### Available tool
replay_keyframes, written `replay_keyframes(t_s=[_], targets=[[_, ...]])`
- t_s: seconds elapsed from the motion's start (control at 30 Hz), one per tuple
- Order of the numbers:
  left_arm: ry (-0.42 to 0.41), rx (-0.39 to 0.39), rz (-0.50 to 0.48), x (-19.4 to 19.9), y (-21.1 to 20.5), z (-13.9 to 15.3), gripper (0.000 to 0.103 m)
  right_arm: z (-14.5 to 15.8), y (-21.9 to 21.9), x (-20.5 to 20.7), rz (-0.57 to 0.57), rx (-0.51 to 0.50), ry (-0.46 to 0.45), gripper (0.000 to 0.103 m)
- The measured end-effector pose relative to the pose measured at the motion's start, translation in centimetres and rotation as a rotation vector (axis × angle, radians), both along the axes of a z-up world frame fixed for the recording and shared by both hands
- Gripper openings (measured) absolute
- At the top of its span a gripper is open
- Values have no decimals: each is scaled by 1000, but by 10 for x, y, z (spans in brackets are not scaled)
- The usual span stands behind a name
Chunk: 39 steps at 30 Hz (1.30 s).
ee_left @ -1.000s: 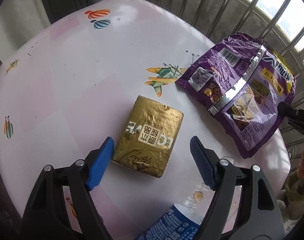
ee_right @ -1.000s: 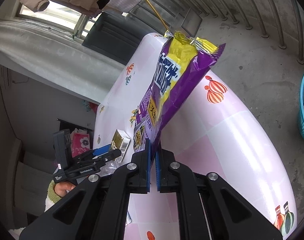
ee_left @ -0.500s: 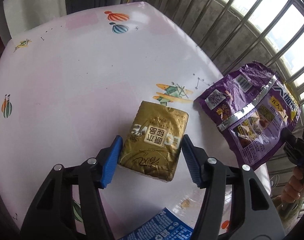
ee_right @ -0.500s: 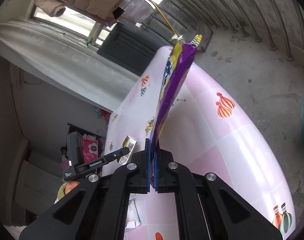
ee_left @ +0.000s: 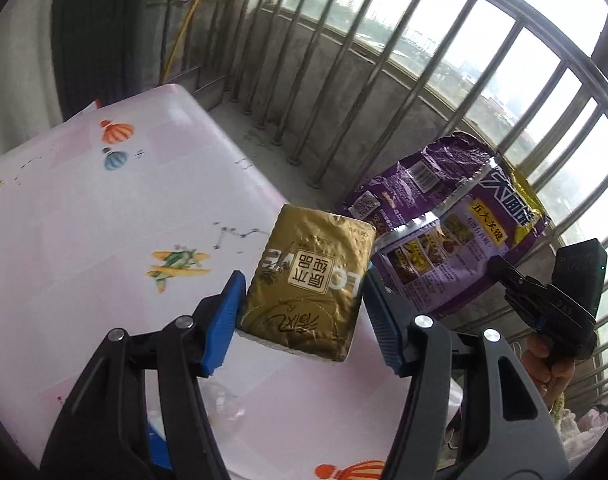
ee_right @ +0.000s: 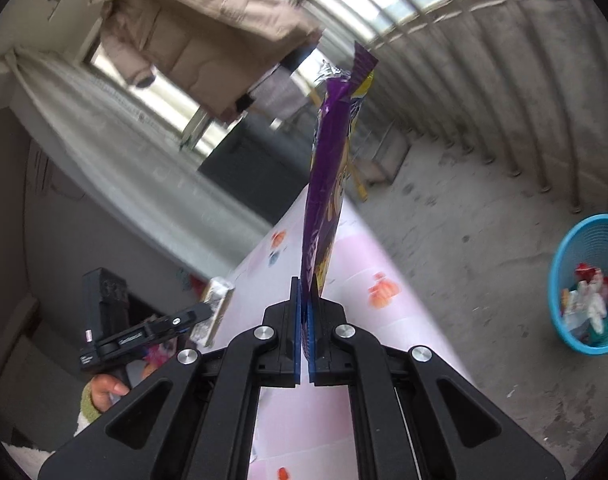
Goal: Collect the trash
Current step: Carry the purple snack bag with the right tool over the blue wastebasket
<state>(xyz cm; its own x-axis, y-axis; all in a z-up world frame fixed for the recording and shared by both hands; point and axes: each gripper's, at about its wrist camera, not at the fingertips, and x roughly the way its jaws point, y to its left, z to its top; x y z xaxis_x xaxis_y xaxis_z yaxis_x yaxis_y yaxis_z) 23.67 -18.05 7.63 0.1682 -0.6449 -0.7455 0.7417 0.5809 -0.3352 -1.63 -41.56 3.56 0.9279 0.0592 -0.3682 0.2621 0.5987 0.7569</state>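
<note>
Here the left gripper (ee_left: 299, 316) has its blue fingers (ee_left: 223, 320) clamped on a gold foil packet (ee_left: 310, 286), held clear above the pink counter (ee_left: 103, 216). To its right the right gripper (ee_right: 306, 336) has its fingers pressed together on the lower edge of a purple snack bag (ee_right: 328, 184), which stands upright above them, off the counter's right edge. On the concrete floor far right sits a blue basket (ee_right: 560, 256) with wrappers in it.

blurred: hanging coat (ee_right: 207, 36) | too small to tell: items in blue basket (ee_right: 564, 248)
</note>
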Motion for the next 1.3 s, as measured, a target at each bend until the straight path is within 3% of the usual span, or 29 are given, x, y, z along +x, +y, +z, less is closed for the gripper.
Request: replay_keyframes(t_s=[0.2, 0.4, 0.6, 0.73, 0.8, 0.87, 0.9, 0.93, 0.97, 1.07, 1.3], targets=[[35, 26, -154, -44, -98, -8, 57, -21, -50, -78, -242, 31, 60, 3], [122, 83, -278, -88, -200, -51, 57, -66, -82, -117, -436, 69, 268, 3], [221, 153, -347, -120, -288, -117, 57, -127, -117, -130, -471, 217, 284, 3], [228, 168, -372, -132, -334, -146, 55, -173, -139, -135, -502, 344, 297, 3], [228, 166, -362, -135, -357, -160, 66, -198, -147, -136, -512, 401, 298, 4], [233, 171, -337, -134, -372, -180, 78, -235, -157, -133, -527, 480, 355, 7], [232, 178, -318, -132, -380, -188, 78, -248, -159, -132, -539, 500, 378, 16], [236, 195, -298, -130, -384, -197, 78, -265, -160, -131, -545, 526, 398, 27], [255, 216, -280, -128, -387, -204, 78, -291, -162, -133, -560, 583, 465, 48], [316, 205, -263, -122, -373, -204, 78, -327, -157, -145, -616, 676, 521, 48], [299, 142, -228, -102, -348, -174, 78, -318, -150, -158, -674, 627, 514, 48]])
